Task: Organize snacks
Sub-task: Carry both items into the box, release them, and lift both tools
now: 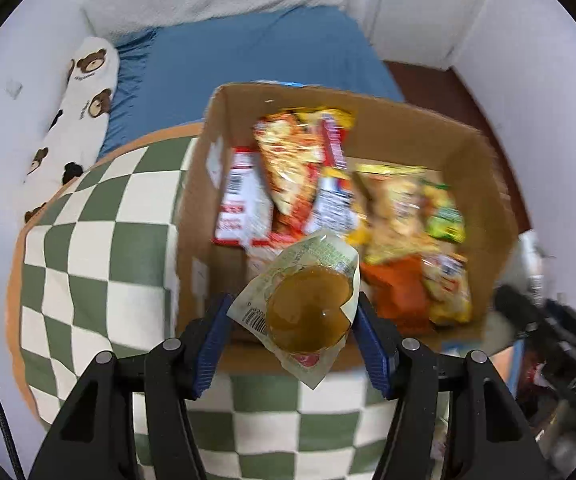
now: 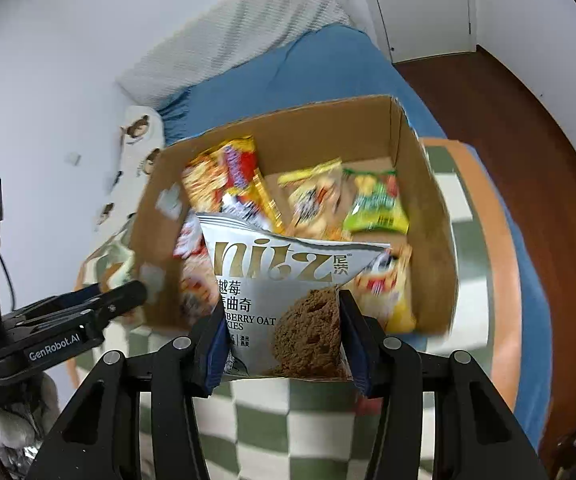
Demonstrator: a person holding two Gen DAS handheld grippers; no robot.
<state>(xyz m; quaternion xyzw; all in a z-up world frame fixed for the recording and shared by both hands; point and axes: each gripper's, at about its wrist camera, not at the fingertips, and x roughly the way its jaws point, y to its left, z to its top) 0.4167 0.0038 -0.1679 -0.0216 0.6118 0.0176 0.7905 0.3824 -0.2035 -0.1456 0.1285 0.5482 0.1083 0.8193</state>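
Observation:
A cardboard box (image 1: 484,184) with several snack packs inside stands on a green-and-white checkered cushion (image 1: 99,248). My left gripper (image 1: 294,340) is shut on a jelly cup (image 1: 308,308) with brown filling and holds it over the box's near edge. In the right wrist view the same box (image 2: 424,216) shows. My right gripper (image 2: 281,344) is shut on a silver cookie bag (image 2: 283,292) printed with a brown cookie, held above the box's near side. The left gripper (image 2: 127,294) shows at the left of the right wrist view.
A blue bed (image 1: 247,52) lies behind the box, with a bear-print pillow (image 1: 83,100) along the wall. White cabinet doors (image 2: 420,4) and dark red floor (image 2: 528,140) are to the right. Dark clutter (image 1: 560,360) sits at the right of the cushion.

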